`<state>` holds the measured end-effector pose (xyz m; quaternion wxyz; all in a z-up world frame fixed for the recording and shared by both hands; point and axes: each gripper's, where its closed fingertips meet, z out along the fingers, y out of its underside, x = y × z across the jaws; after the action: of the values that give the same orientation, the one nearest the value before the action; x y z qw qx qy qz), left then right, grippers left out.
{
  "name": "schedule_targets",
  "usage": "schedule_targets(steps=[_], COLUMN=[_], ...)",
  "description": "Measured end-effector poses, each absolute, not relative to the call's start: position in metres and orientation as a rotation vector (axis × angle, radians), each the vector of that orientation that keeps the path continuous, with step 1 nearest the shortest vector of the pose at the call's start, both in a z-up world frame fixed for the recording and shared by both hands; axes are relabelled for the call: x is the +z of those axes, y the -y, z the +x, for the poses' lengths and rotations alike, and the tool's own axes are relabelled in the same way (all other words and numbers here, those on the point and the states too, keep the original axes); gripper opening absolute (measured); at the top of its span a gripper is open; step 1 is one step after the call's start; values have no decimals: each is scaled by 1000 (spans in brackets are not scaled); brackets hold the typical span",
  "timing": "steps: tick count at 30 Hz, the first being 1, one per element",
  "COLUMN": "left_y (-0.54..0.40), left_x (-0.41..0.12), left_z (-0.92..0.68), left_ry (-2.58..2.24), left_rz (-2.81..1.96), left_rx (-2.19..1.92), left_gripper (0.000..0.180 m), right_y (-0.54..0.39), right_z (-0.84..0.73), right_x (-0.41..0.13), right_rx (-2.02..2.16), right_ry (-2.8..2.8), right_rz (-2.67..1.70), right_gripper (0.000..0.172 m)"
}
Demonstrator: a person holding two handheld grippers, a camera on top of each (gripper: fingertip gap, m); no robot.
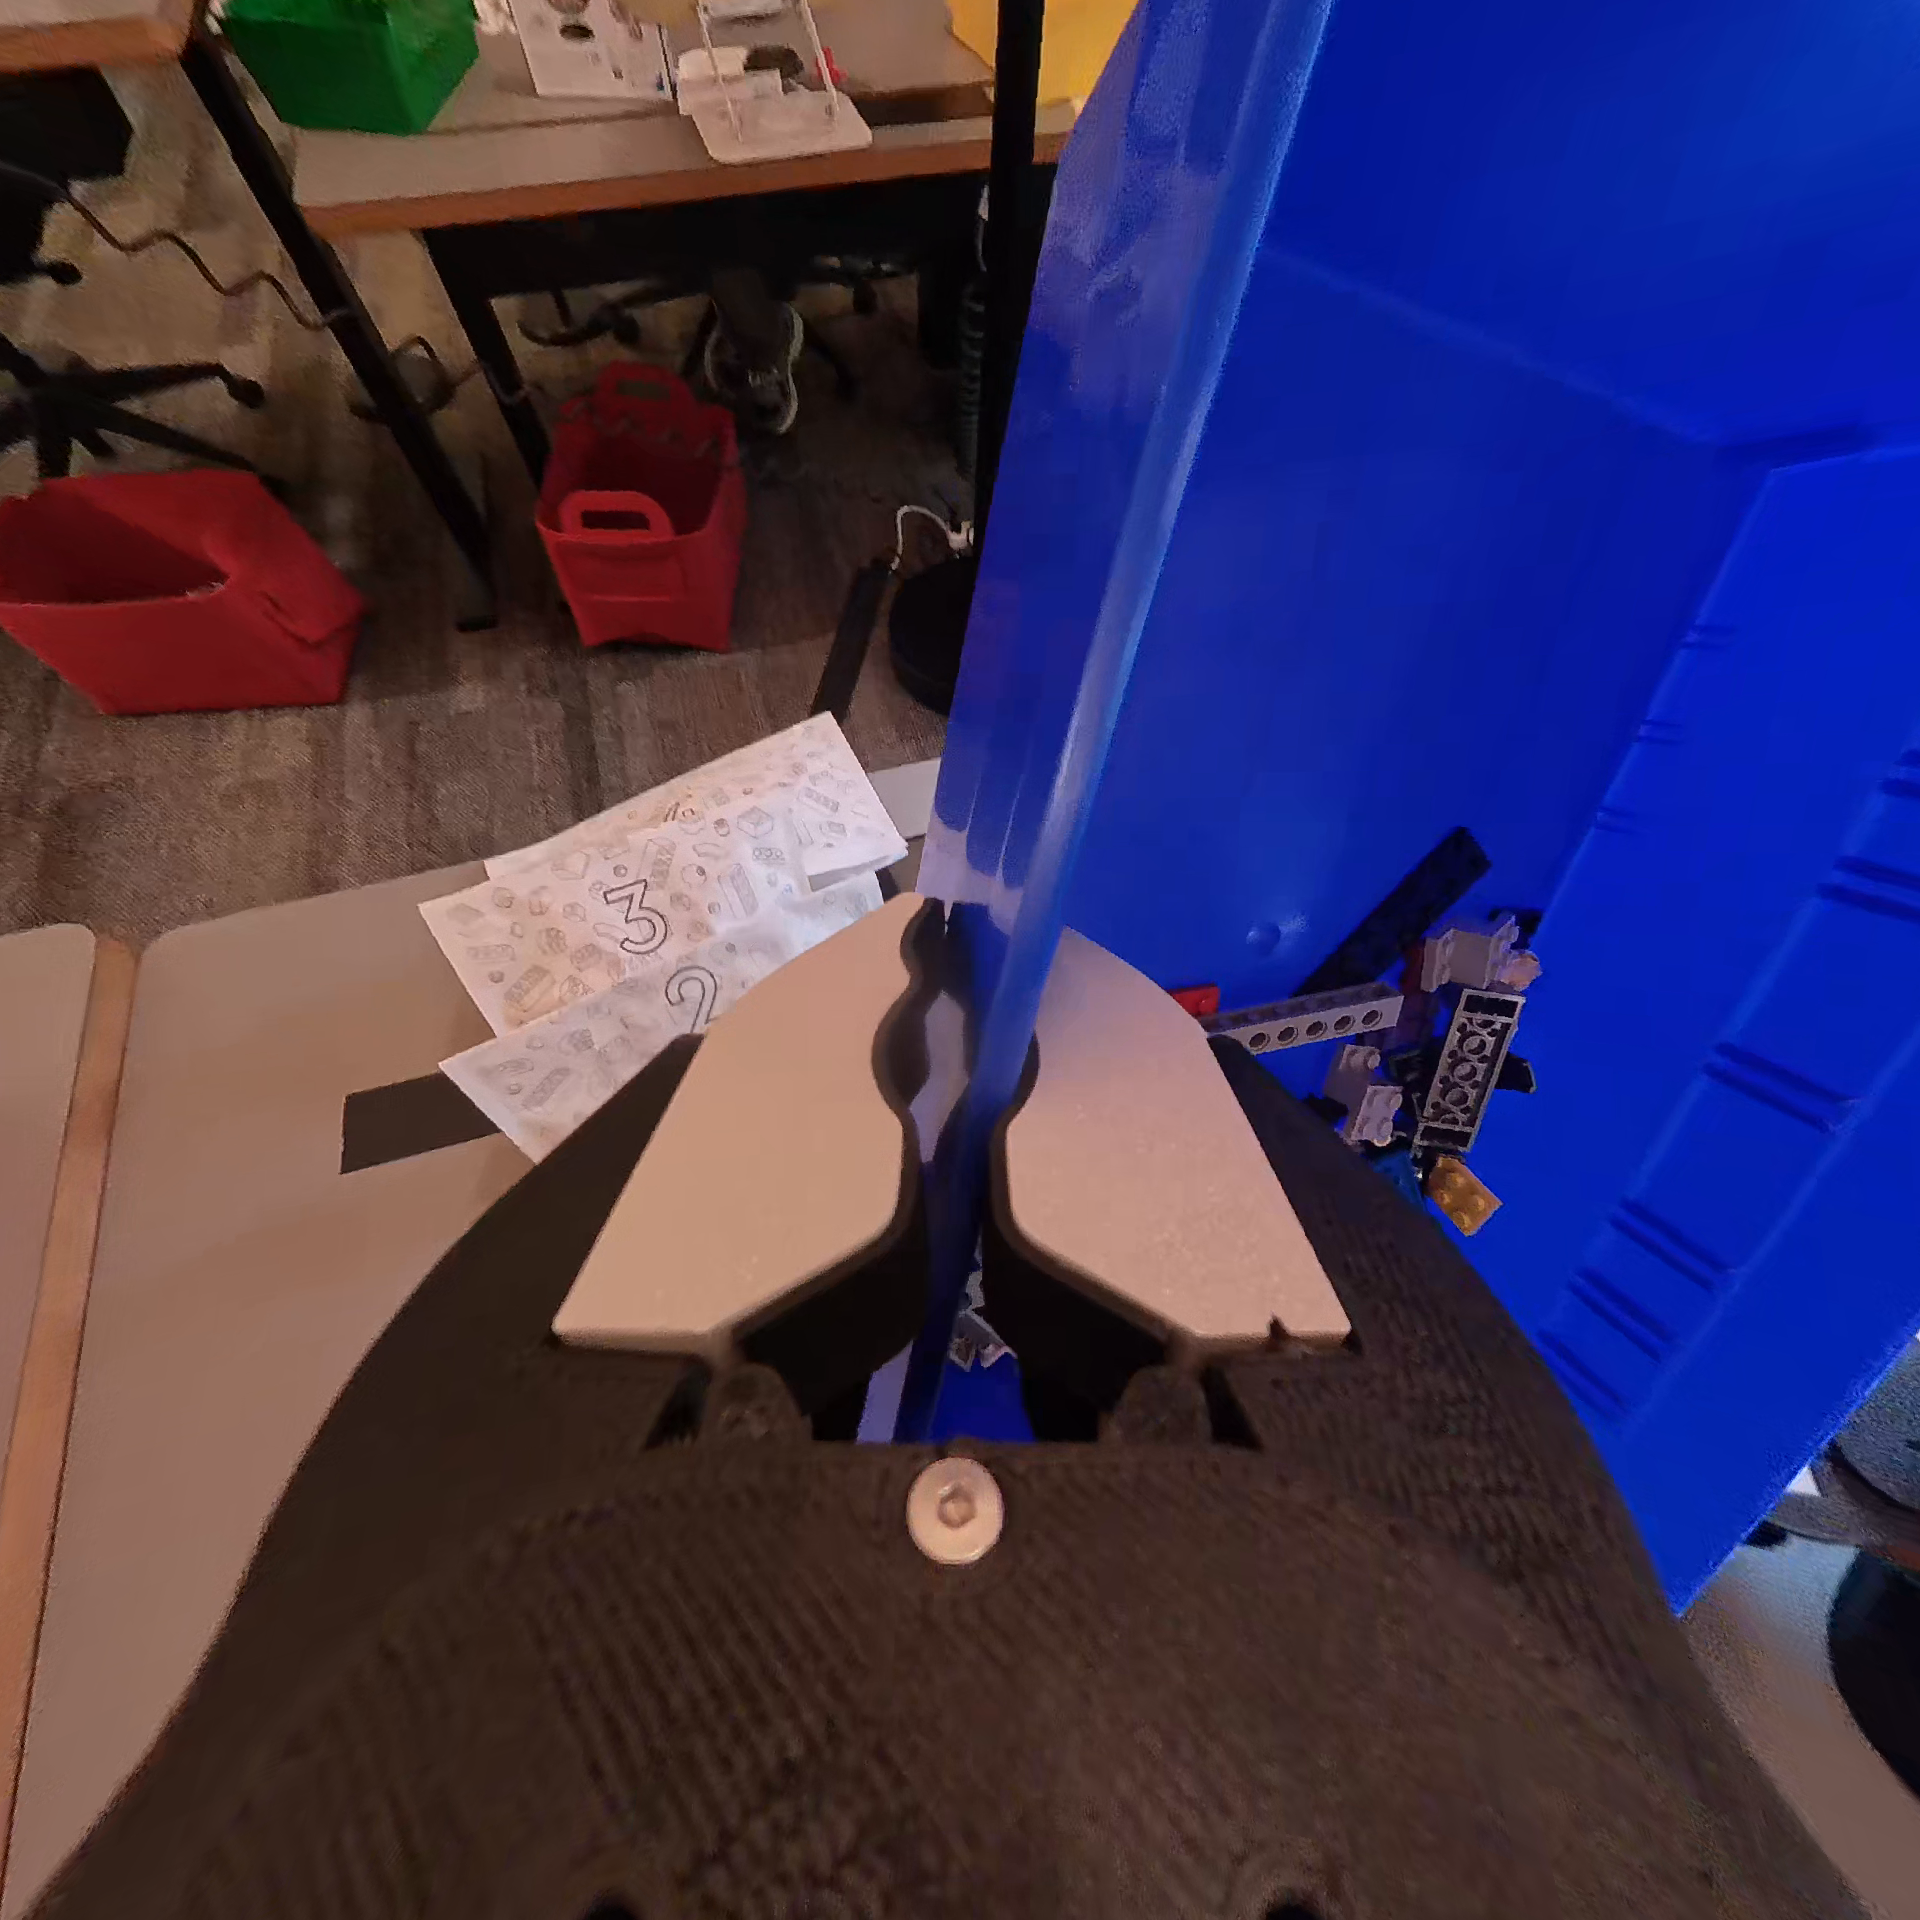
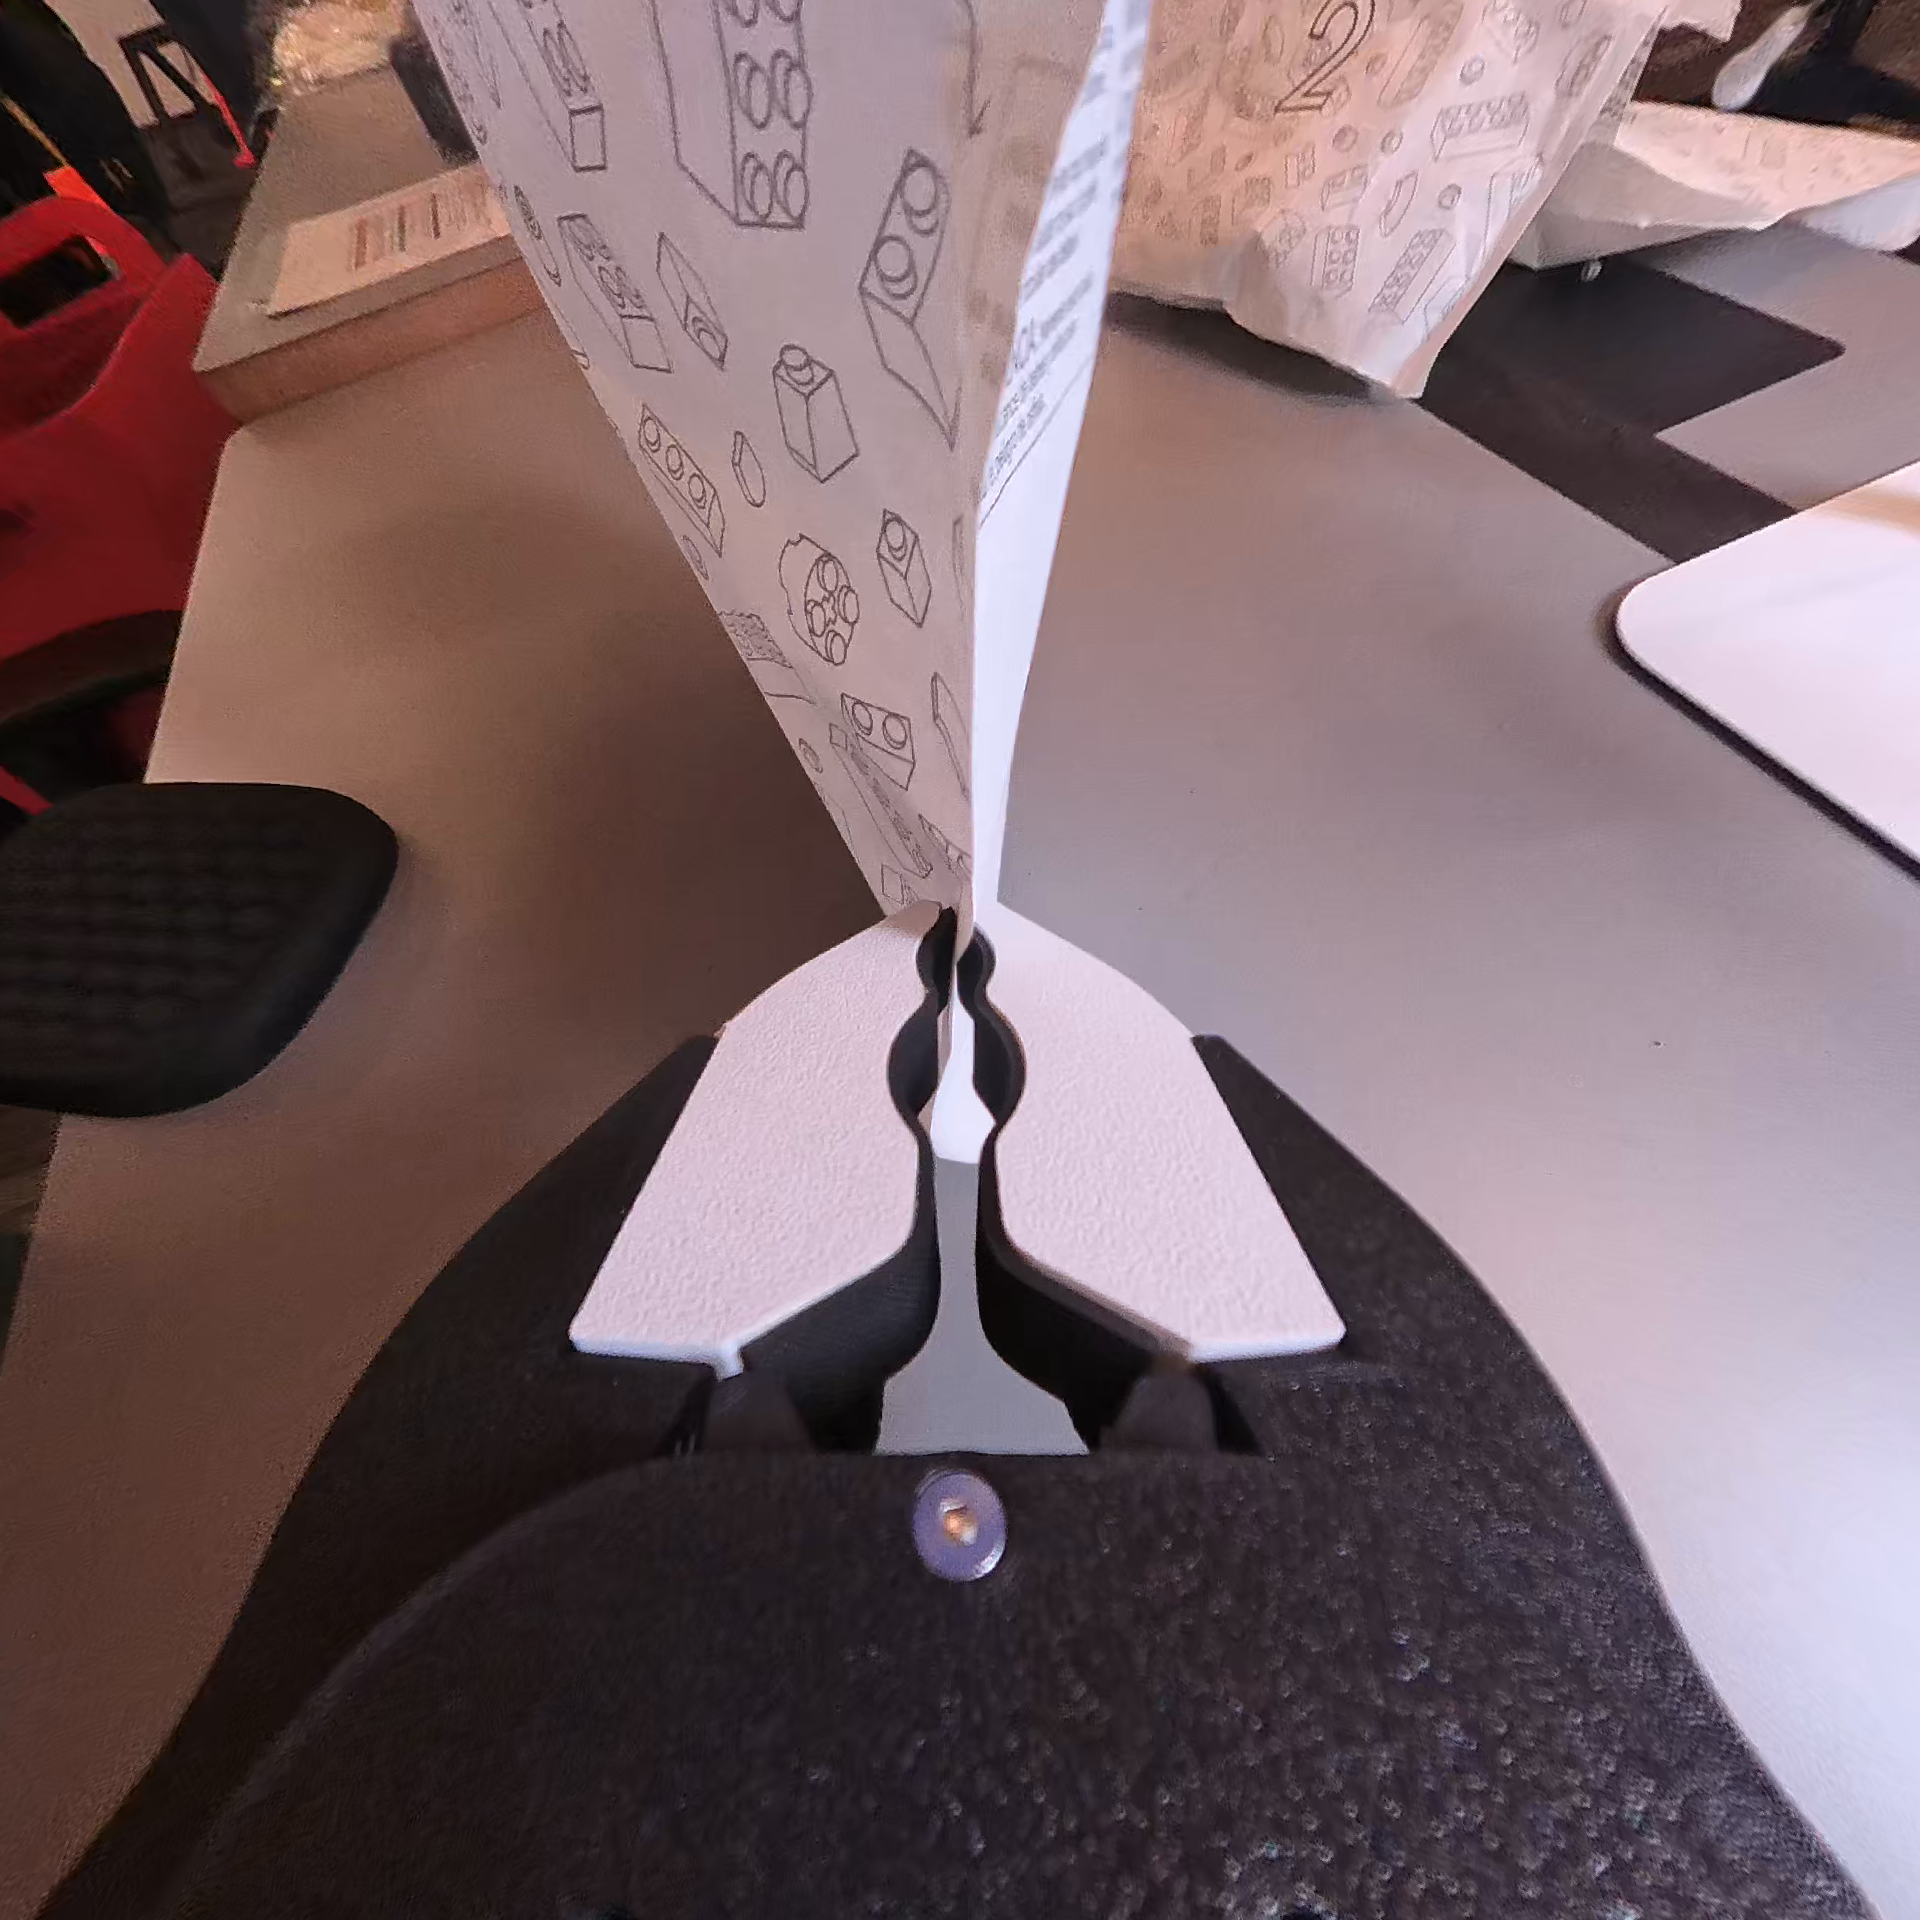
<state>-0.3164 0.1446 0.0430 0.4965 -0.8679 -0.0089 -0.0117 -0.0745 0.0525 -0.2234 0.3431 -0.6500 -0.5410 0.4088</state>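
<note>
Left gripper (image 1: 961,935) clamped the blue bin (image 1: 1455,520) wall, bin tilted, bricks (image 1: 1455,1070) pooled centre right. Right gripper (image 2: 956,935) pinched a printed paper bag (image 2: 831,416) above the bench (image 2: 1351,935).

The blue bin (image 1: 1455,520) runs off the frame's top and right edges, its rim blurred, perhaps by motion.

Black tongs (image 1: 961,935), pale finger plates

Glossy smooth plastic blue bin (image 1: 1455,520), matt printed paper bag (image 2: 831,416), and rough-textured black tongs (image 2: 954,935).
</note>
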Motion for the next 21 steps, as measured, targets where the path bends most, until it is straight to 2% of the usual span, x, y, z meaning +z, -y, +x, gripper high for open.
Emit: schedule_targets(steps=[10, 21], left_y=[-134, -121], left_x=[59, 60], left_z=[-294, -248], left_ry=[-12, -97], left_rz=[-1879, -1715], left_rx=[184, 372], left_gripper=[6, 7], right_y=[-54, -58], right_z=[-78, -79], right_x=[-213, -211], right_rx=[813, 822], right_ry=[1435, 1421], right_rz=[-1465, -1465], right_gripper=[2, 2])
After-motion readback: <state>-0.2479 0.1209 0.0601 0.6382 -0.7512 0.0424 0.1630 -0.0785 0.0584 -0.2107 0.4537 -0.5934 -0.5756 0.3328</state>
